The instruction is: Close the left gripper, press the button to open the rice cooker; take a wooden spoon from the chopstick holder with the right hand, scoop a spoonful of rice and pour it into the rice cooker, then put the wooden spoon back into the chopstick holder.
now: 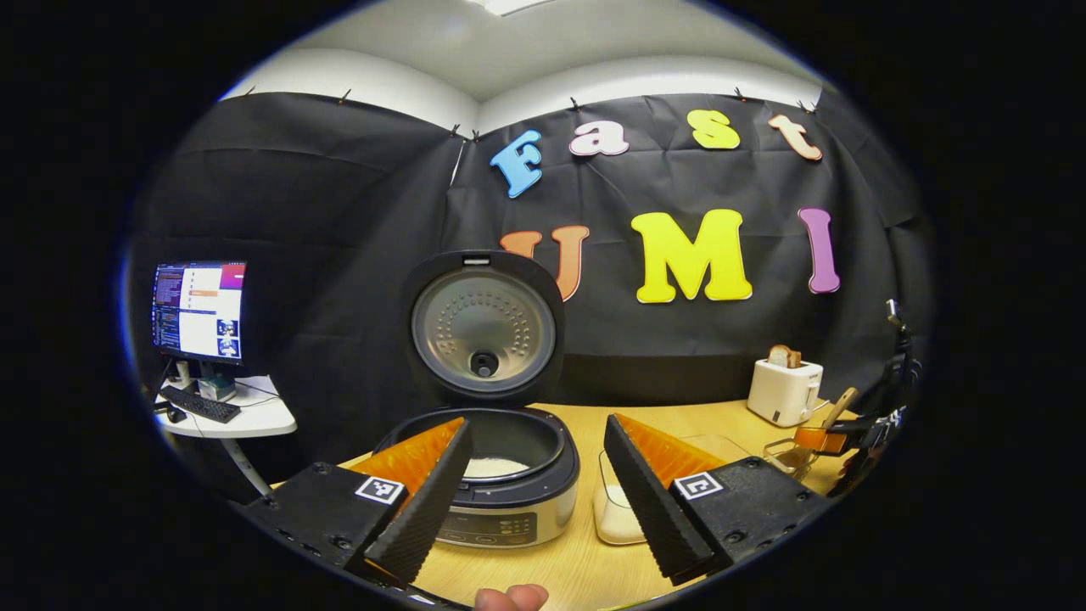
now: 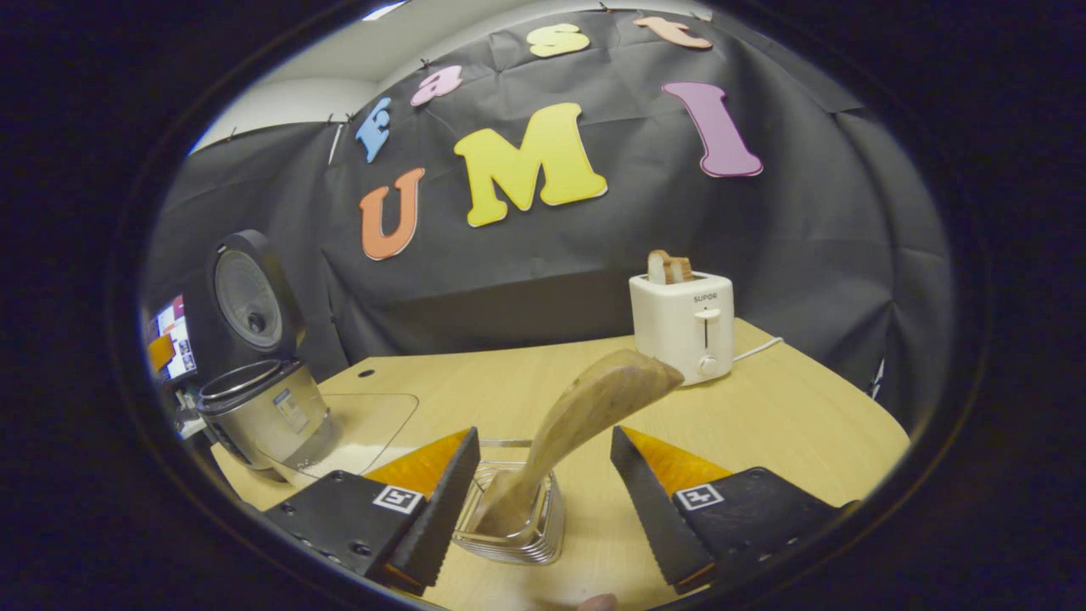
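Rice cooker (image 1: pixel 501 475) lid is up and standing vertical behind the pot, so the button press looks done; white rice shows in the inner pot, straight ahead between the fingers of the left tongs (image 1: pixel 536 501). Left tongs are spread wide, holding nothing, touching nothing, parked over the bench (image 1: pixel 585 560) just short of the cooker's front panel, probably just out of the way. A white container (image 1: pixel 618 509) sits just beside the cooker, ahead of the left tongs' right finger; contents can't be made out.

Wooden spoon (image 2: pixel 585 416) stands in the wire chopstick holder (image 2: pixel 513 518), one end down in it and the wide end leaning up and away toward the toaster (image 2: pixel 683 322). It reads as either just dropped back in or not yet picked; rice in the pot hints at the return step, but can't be sure. Right tongs (image 2: pixel 539 509) are spread wide with the holder and spoon shaft between the fingers; neither finger presses on the spoon, and the left finger sits just beside the holder, contact unclear. A clear lid or board (image 2: pixel 365 433) lies on the bench ahead-left of the right tongs, next to the cooker.
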